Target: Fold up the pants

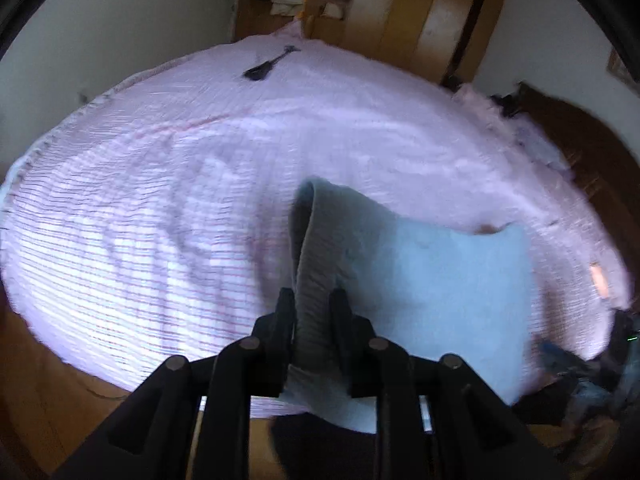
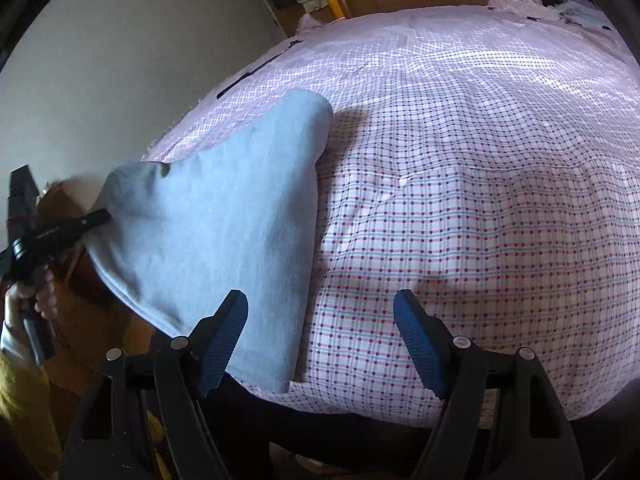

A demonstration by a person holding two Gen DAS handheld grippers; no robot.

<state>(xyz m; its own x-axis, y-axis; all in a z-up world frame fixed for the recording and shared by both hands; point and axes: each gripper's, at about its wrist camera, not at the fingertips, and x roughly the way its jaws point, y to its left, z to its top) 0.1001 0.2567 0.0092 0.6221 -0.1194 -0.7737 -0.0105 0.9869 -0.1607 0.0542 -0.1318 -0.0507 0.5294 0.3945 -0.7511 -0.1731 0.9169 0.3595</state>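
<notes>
The light blue pants [image 1: 440, 292] lie folded near the bed's front edge, one corner lifted. My left gripper [image 1: 314, 300] is shut on a bunched edge of the pants and holds it above the bed. In the right wrist view the pants [image 2: 224, 220] hang from the left gripper [image 2: 100, 218] at the far left and drape down onto the checked bedspread [image 2: 460, 200]. My right gripper [image 2: 320, 316] is open and empty, just above the bedspread beside the pants' right edge.
A dark strap-like object [image 1: 266, 66] lies near the far edge of the bed; it also shows in the right wrist view [image 2: 256, 70]. Wooden wardrobes [image 1: 420, 16] stand behind the bed. Crumpled bedding and clothes [image 1: 520, 116] sit at the far right. Wood floor [image 1: 48, 380] lies below.
</notes>
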